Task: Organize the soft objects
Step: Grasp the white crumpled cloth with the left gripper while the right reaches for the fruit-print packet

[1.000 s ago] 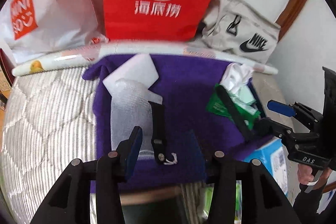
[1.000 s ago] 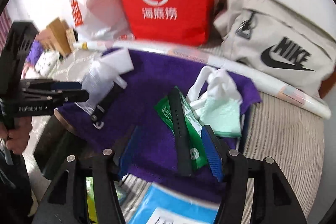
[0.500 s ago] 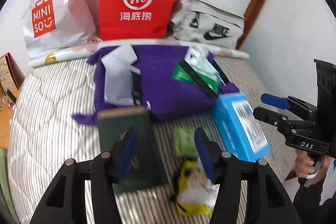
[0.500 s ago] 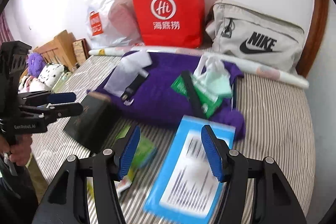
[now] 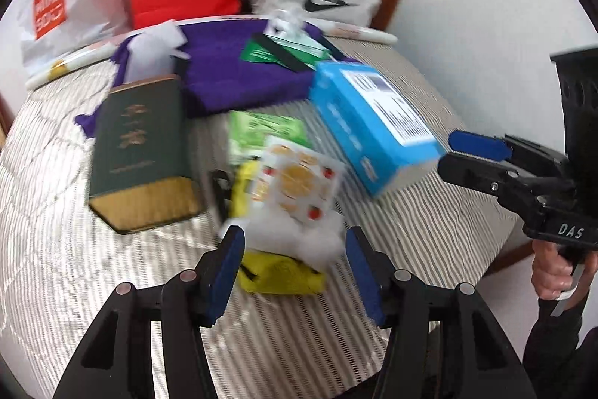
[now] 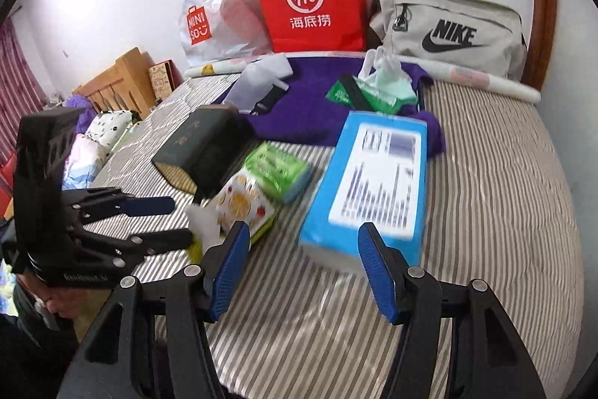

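Two pairs of tongs, left [image 5: 293, 262] and right [image 6: 302, 266], are held open, empty, above soft packets [image 5: 295, 174] near the bed [image 6: 504, 193] edge, apparently poised for sorting.

On the mattress [image 6: 486, 174], a tissue pack [image 6: 278, 171] is flanked by a tin [image 6: 198, 146] leftward and a box [image 6: 373, 182] rightward; a towel [image 6: 317, 100] is spread behind them.

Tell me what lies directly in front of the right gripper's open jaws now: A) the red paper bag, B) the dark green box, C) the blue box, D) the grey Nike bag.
C: in the right wrist view the blue box lies just ahead of the right gripper, its near end between the open, empty blue pads.
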`<state>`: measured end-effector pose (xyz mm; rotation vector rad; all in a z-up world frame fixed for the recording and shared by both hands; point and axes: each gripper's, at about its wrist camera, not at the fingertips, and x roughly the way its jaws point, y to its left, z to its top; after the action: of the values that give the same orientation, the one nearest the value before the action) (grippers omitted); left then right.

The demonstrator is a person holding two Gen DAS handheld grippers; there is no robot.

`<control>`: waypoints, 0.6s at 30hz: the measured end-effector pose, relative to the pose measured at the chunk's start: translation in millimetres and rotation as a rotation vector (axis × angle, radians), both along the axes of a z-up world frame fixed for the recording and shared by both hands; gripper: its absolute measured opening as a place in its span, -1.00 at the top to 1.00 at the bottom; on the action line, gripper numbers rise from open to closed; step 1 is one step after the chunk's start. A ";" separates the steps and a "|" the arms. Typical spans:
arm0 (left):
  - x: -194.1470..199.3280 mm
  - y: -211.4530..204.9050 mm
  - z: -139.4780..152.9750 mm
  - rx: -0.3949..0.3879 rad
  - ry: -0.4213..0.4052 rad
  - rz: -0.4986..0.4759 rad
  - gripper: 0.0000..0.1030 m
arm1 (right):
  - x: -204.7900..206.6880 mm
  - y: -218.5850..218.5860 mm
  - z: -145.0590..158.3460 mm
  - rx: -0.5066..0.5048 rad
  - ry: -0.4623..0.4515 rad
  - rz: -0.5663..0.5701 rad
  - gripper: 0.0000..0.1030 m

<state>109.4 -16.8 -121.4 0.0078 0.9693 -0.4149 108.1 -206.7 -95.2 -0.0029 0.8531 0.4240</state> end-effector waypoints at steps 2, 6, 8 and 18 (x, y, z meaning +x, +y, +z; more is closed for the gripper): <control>-1.7 -11.9 -4.8 0.030 -0.011 -0.020 -0.05 | -6.7 -3.2 -3.9 0.005 0.000 -0.001 -0.18; 11.9 -29.6 -27.2 0.164 0.002 0.003 -0.10 | -16.6 -8.9 -14.6 0.001 0.006 -0.013 -0.17; 13.8 -35.2 -35.0 0.210 -0.018 0.001 -0.10 | -20.2 -10.9 -20.0 -0.002 0.013 -0.011 -0.17; 1.8 -24.3 -12.6 0.073 -0.056 -0.046 0.43 | -31.8 -8.9 -21.8 -0.033 -0.009 -0.008 -0.17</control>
<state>111.2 -41.1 -134.0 0.1076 0.9302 -0.4189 76.3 -215.6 -116.9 -0.0316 0.8504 0.4022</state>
